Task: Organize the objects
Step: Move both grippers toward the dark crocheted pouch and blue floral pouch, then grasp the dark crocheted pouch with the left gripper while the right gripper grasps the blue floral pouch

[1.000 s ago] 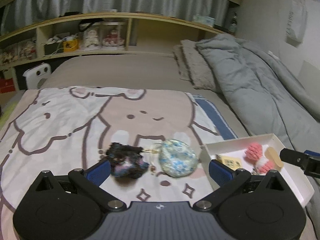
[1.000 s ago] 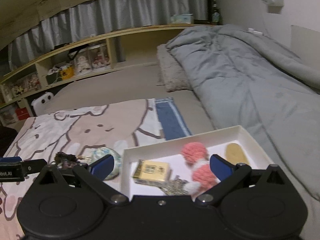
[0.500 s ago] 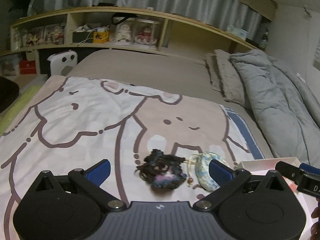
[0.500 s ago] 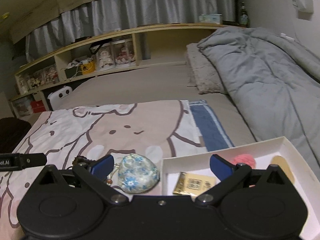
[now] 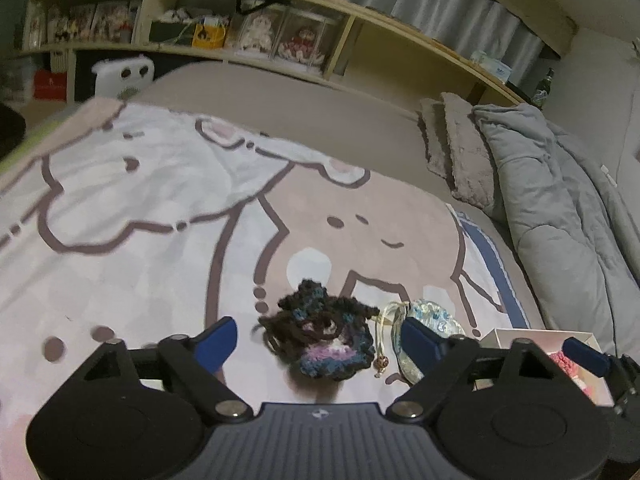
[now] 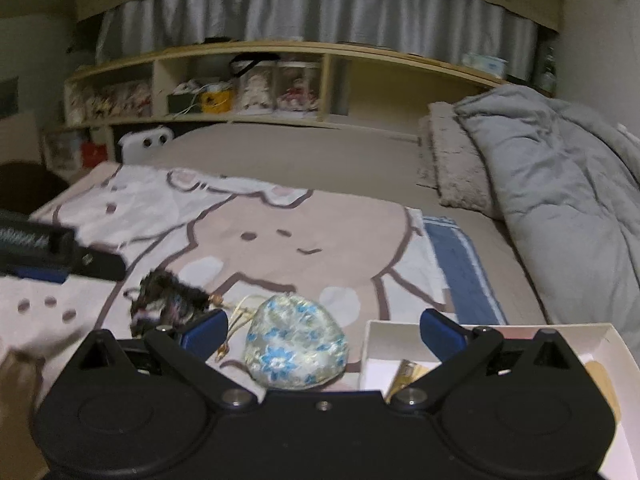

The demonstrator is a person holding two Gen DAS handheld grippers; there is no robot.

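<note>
We hold two claws low over the bed, above a blanket [image 5: 140, 220] with a cartoon print. Two loose things lie on it, and we judge both are meant for the white box [image 6: 500, 330] at the near right.

The left claw [image 5: 318, 338] is spread wide, with nothing between its blue fingers [image 5: 218, 338]. The dark crochet piece [image 5: 320, 336] lies on the blanket in the middle of this gap, touching neither finger. We keep the claw wide so that this soft, uneven thing can enter it freely; we think the next step is to come lower and press together on it.

The right claw [image 6: 322, 330] is also spread and holds nothing. The floral pouch [image 6: 296, 344] lies between its fingers, nearer to the left one, with its cord [image 6: 238, 316] running left toward the crochet piece. The two things lie just beside each other, so the cord may drag when either is lifted.

The box stands just right of the pouch, at the edge of the blanket. A yellow packet [image 6: 408, 372] shows inside it, and in the left view something pink [image 5: 568, 364]. The box is open on top and near to both things, so each needs only a short way to the right.
</note>
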